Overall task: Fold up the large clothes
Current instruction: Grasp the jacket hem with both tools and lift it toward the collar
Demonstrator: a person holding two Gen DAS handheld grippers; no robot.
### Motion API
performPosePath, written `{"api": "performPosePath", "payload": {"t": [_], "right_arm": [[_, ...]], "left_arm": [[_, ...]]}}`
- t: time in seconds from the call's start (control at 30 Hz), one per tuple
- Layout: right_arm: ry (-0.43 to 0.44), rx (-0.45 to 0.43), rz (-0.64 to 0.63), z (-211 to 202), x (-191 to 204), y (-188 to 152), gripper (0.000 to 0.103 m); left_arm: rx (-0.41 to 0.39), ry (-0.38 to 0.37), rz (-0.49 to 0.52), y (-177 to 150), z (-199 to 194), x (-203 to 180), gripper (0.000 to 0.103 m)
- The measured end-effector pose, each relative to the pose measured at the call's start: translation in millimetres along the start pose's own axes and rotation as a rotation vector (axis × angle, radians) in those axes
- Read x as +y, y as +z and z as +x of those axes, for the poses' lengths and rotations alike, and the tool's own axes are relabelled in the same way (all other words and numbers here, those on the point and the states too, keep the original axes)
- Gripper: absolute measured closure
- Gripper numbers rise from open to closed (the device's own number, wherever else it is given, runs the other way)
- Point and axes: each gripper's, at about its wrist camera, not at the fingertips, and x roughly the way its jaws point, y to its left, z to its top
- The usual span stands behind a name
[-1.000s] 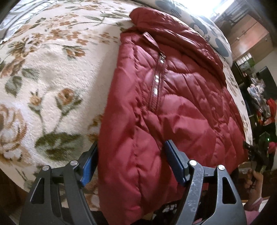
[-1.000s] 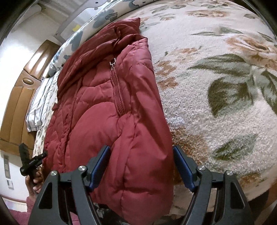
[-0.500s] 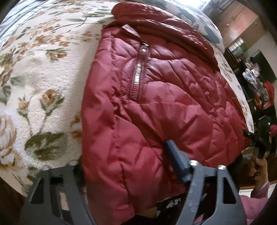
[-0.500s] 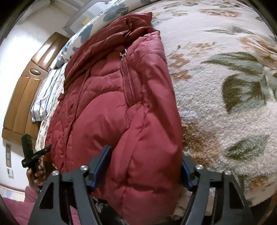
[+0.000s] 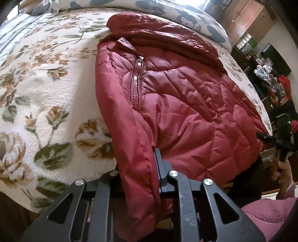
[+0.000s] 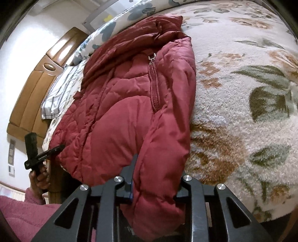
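Observation:
A dark red quilted puffer jacket [image 5: 178,104] lies on a bed, its hem hanging over the near edge. It also shows in the right wrist view [image 6: 130,104]. My left gripper [image 5: 137,167] is shut on the jacket's left hem corner, with a fold of fabric bunched between the jaws. My right gripper [image 6: 158,171] is shut on the right hem corner in the same way. A zipped pocket [image 5: 136,83] faces up on each side, the other one in the right wrist view [image 6: 153,82]. The collar end lies at the far side.
The bed has a cream floral blanket [image 5: 46,96], seen also in the right wrist view [image 6: 242,96]. A blue-patterned pillow [image 5: 186,14] lies beyond the jacket. A striped pillow [image 6: 59,93] and wooden headboard [image 6: 31,93] are at left. Furniture and clutter [image 5: 270,80] stand at right.
Both grippers went from open around the jacket's hem to shut on it. The hem fabric is now bunched between each pair of jaws.

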Motion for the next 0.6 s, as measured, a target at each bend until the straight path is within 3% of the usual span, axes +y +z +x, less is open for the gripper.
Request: {"api": "performPosePath", "payload": {"t": [0.33,0.6], "right_arm": [[0.206,-0.109,-0.004,-34,-6,10,0.08],[0.218,-0.243,-0.051,-47,18,51,0.081]], "left_arm": [[-0.065,-0.021,0.05,17,-31,-7,0.09],[-0.226,0.032,0.105,58,-57,-30,0.09]]}}
